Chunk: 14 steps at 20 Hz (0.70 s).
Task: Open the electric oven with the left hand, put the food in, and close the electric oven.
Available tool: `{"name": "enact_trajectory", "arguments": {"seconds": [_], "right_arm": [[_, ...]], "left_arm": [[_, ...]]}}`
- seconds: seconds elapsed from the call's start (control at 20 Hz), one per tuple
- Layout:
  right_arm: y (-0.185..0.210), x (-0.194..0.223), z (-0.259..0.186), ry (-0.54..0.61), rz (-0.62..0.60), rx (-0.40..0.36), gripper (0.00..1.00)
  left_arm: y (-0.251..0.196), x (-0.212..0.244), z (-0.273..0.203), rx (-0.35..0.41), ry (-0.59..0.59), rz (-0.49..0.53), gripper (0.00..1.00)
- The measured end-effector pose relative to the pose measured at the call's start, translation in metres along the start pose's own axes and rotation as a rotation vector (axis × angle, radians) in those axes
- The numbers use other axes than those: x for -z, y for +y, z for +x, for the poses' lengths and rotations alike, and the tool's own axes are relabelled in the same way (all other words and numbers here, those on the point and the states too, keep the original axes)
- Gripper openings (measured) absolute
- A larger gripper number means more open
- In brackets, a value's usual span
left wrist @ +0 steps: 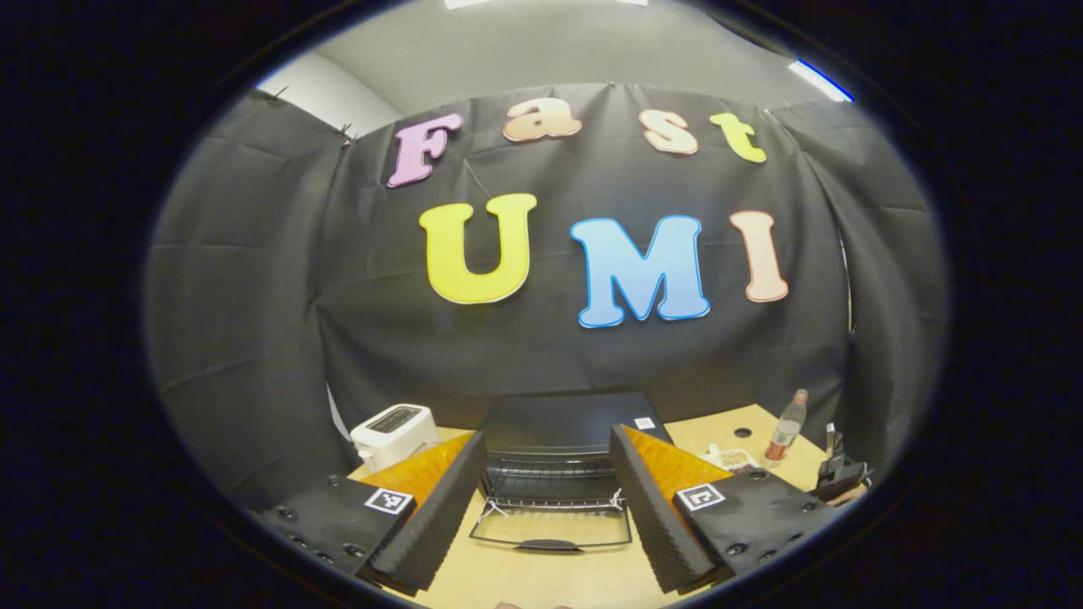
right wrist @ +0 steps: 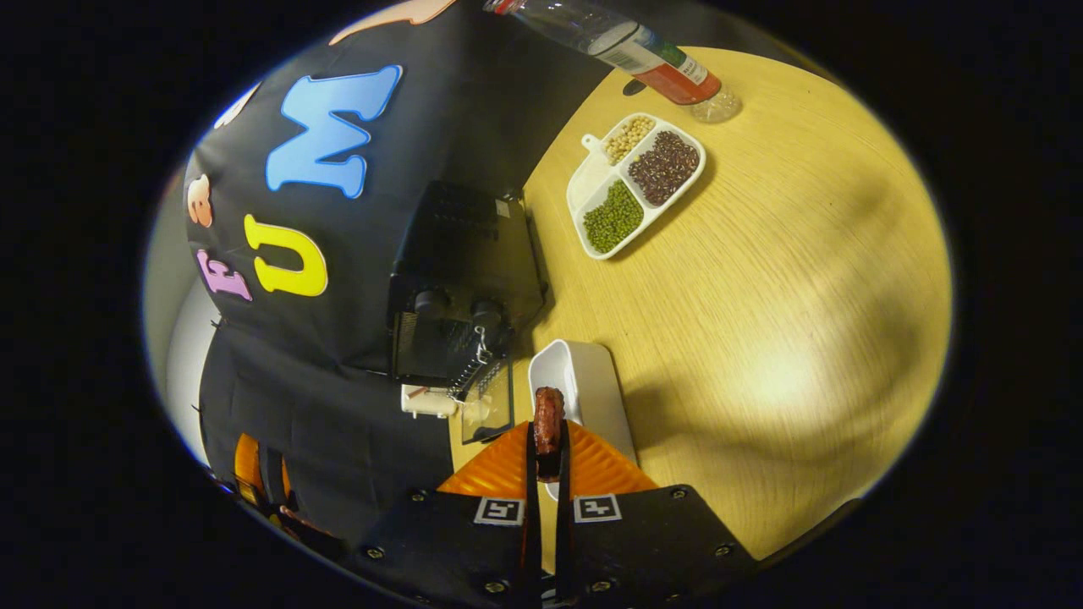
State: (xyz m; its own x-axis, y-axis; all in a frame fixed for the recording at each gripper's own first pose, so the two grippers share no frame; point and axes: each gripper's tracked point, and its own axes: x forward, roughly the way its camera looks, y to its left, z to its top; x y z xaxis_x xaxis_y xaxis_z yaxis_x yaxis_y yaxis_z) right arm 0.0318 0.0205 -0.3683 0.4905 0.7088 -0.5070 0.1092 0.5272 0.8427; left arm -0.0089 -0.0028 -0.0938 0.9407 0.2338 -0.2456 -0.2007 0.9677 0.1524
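Electric oven (left wrist: 558, 457) at the table's (right wrist: 761, 279) back edge, door down | left gripper (left wrist: 548, 507) spread wide, empty | right gripper (right wrist: 548, 440) pinching sausage (right wrist: 548, 420) above white dish (right wrist: 584, 381).

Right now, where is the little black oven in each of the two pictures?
Left gripper view: the oven sits low in the middle, straight ahead between the left gripper and its open fingers, its door folded down on the table.
Right gripper view: the oven is left of middle, seen tilted, by the table's edge, up and left of the right gripper.
Shared landmark: the plastic bottle standing to the oven's right.
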Motion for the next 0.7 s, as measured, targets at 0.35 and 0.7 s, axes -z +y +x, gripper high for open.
{"name": "enact_trajectory", "arguments": {"seconds": [0.35,0.7], "right_arm": [[0.073,0.001,-0.023,-0.059,-0.024,-0.121,0.07],[0.152,0.025,0.006,-0.109,-0.064,-0.191,0.07]], "left_arm": [[0.001,-0.015,0.007,0.097,-0.051,-0.016,0.95],[0.045,-0.008,0.008,0.169,-0.067,-0.045,0.95]]}}
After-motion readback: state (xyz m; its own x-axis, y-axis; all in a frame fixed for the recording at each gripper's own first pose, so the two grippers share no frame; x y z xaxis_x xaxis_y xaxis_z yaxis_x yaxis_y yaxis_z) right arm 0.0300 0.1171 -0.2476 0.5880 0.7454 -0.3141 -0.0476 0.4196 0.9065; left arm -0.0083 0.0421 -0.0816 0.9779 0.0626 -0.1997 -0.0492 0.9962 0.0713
